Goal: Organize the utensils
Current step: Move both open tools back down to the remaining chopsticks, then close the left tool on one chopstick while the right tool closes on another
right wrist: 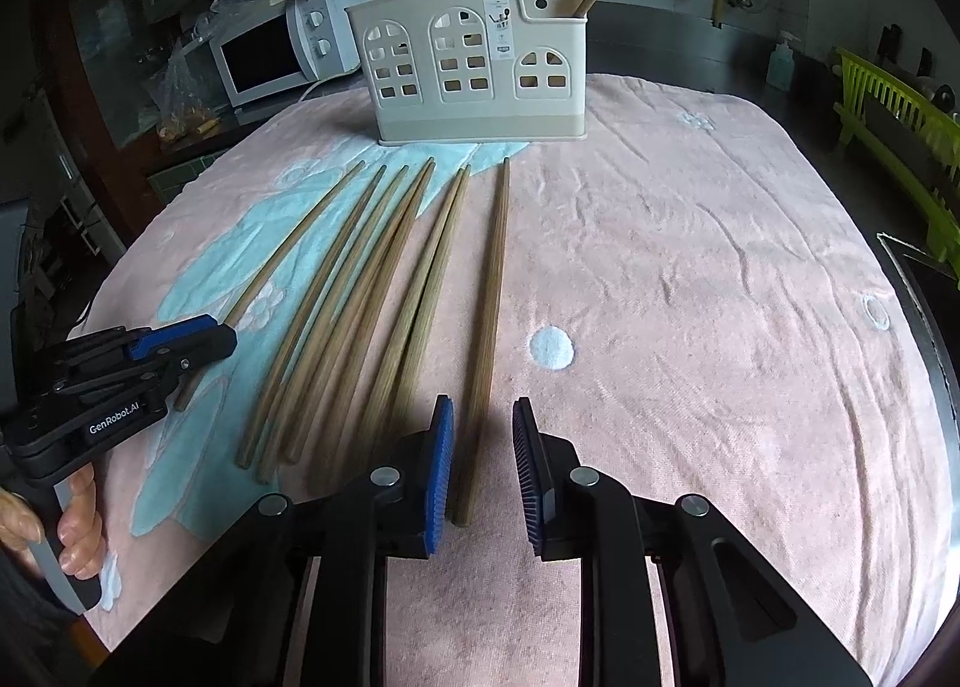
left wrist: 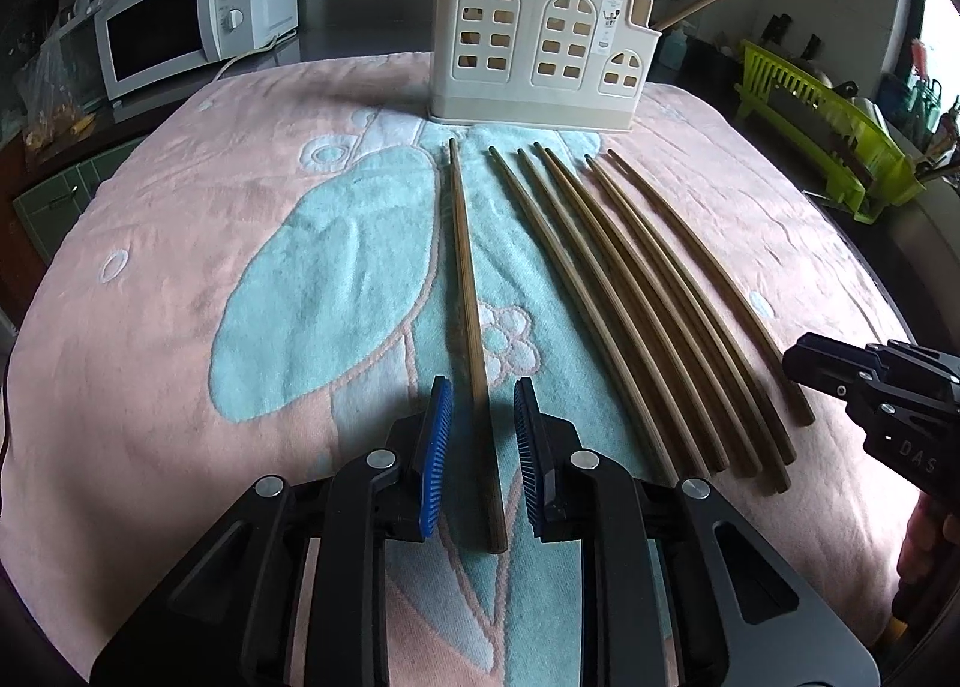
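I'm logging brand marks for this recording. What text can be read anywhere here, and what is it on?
"GenRobot.AI": white letters on the side of the left claw, right wrist view.
"DAS": faint letters on the body of the right claw, left wrist view; possibly cut off.
Sticker on the cream utensil holder: too small.
Microwave badge and dial marks: blurred.
Wall sheet print: unreadable.

Both grippers: matte black angular frames w/ silver round pivot pins; left gripper [left wrist: 478, 435] and right gripper [right wrist: 482, 456] carry blue ribbed pads. White "GenRobot.AI" lettering on left's side, grey handle at 7 o'clock.
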`<state>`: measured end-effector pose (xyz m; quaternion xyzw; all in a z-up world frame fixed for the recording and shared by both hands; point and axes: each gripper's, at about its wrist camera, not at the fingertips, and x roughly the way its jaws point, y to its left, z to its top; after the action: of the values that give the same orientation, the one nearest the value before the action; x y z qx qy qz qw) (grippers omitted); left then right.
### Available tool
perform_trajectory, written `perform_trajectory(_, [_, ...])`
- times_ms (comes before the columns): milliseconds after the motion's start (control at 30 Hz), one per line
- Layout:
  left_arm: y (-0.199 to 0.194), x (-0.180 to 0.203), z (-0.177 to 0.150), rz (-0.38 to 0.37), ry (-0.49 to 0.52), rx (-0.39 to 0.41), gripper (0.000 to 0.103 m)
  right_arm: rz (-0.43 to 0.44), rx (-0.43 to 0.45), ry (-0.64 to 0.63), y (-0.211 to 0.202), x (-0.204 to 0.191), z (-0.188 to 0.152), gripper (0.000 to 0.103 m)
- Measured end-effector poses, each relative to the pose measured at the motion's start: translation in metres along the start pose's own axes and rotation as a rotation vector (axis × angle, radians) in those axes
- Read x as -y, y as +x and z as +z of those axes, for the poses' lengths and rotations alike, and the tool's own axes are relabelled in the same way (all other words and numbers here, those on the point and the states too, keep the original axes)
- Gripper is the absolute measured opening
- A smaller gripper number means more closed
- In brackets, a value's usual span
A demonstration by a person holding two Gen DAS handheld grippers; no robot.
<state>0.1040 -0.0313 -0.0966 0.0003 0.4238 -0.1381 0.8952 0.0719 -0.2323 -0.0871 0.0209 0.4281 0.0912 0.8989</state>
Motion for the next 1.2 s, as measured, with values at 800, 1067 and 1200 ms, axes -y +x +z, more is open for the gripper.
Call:
perform_trajectory(800, [0.002, 0.005, 0.001, 0.047, 0.031, -0.013, 0.012, -0.034, -0.010, -0.002, 0.010, -0.004, 0.002, 0.007])
perform_trajectory(1067, [0.000, 0.001, 0.005, 0.037, 0.022, -0.033, 0.006, -0.056, 0.068, -0.020, -0.019, -0.006, 0.008, 0.007])
perform_trajectory(1200, [-0.005, -0.002, 0.005, 0.021, 0.008, -0.012, 0.006, -0.055, 0.126, -0.028, -0.039, -0.007, 0.016, 0.007])
